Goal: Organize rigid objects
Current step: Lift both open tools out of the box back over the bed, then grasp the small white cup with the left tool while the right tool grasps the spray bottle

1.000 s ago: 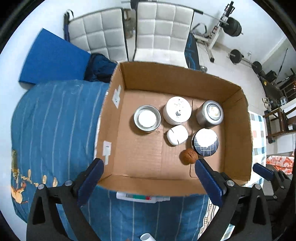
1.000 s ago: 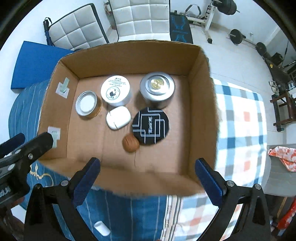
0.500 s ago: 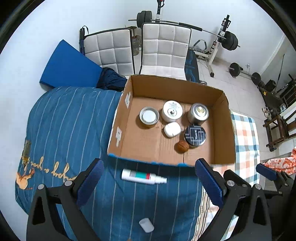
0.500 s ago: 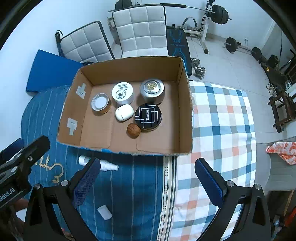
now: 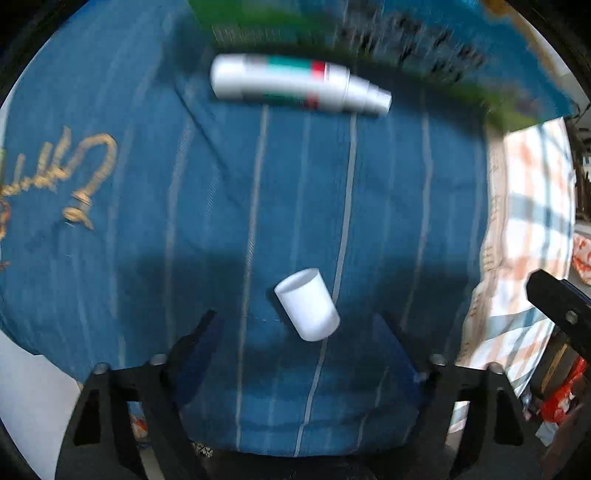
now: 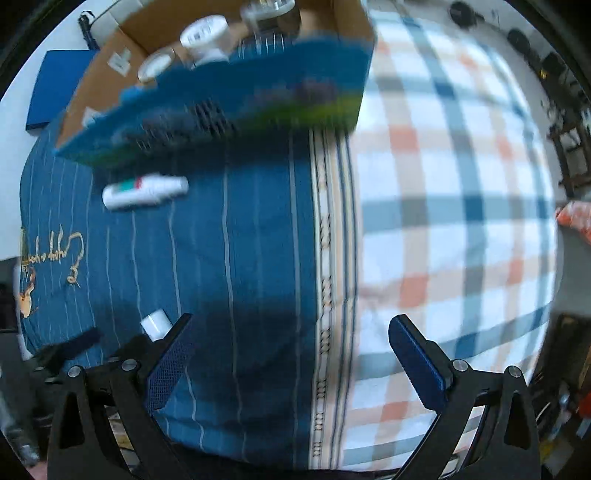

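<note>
A small white cylinder cap (image 5: 307, 303) lies on the blue striped bedspread, just ahead of my open left gripper (image 5: 299, 339) and between its fingers' line. It also shows in the right wrist view (image 6: 156, 324). A white spray bottle with a green and red label (image 5: 295, 83) lies farther off by the cardboard box (image 6: 221, 99); it also shows in the right wrist view (image 6: 144, 191). The box holds several tins and jars (image 6: 203, 35). My right gripper (image 6: 291, 362) is open and empty over the bedspread's seam.
A blue striped bedspread (image 5: 147, 240) meets a checked orange and blue cover (image 6: 461, 221) on the right. The box's blue and green printed outer wall (image 5: 388, 48) faces me. Furniture and gym gear stand beyond the bed's right edge.
Both grippers have pulled back from above the box and dropped low over the bedspread. The left gripper now hangs close over the white cap. Both stay open.
</note>
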Demonstrator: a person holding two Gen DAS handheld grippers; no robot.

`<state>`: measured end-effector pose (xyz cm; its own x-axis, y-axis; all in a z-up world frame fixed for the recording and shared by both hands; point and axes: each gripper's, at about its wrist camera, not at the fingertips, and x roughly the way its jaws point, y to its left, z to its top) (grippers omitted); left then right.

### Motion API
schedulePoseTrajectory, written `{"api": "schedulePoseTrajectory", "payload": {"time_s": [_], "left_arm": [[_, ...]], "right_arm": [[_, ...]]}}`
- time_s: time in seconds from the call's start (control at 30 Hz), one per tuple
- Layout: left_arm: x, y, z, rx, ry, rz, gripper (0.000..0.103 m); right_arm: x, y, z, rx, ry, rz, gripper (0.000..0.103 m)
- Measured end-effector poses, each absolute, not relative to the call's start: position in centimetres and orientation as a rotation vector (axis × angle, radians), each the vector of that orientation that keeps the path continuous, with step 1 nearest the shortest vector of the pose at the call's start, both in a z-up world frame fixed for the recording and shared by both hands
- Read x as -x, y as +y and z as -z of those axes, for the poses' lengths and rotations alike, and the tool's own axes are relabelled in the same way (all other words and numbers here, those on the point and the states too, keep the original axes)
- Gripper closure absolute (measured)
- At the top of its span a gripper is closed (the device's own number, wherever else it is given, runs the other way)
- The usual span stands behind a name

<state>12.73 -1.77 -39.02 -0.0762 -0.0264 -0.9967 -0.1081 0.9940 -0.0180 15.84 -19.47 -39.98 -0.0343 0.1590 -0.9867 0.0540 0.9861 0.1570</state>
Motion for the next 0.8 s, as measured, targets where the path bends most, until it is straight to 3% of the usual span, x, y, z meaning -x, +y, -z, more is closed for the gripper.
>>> {"api": "schedulePoseTrajectory", "payload": {"time_s": [0.03,0.17,0.23,0.53,0.6,0.7,0.8], "left_arm": [[-12.6,-1.9,40.3,0.103,1.669,-0.062,0.027],[-13.0,-2.5,43.8,0.097,1.707,-0.056,0.066],[-13.3,-2.8,45.1,0.08,1.73,-0.049,0.073],[-14.8,0.8,43.4,0.12,1.618,-0.135,0.074],[-15.5,2.4,43.2,0.146,1.596,-0.174,0.074],[-16.3,4.4,43.1,0.172,1.57,-0.222,0.074],[-16.7,5.4,43.2,0.183,1.559,-0.246,0.074]], "right_arm": [[-15.5,-19.3,40.6,-0.167,1.611,-0.085,0.0],[-14.8,-18.4,41.5,-0.151,1.619,-0.114,0.0],[-15.0,-17.8,41.4,-0.13,1.61,-0.135,0.0],[-19.6,-9.7,39.8,0.153,1.464,-0.333,0.0],[-20.9,-6.9,40.5,0.224,1.431,-0.382,0.004],[-22.5,-3.7,42.1,0.315,1.433,-0.425,0.025],[-23.4,-1.4,43.8,0.374,1.411,-0.449,0.026]]}}
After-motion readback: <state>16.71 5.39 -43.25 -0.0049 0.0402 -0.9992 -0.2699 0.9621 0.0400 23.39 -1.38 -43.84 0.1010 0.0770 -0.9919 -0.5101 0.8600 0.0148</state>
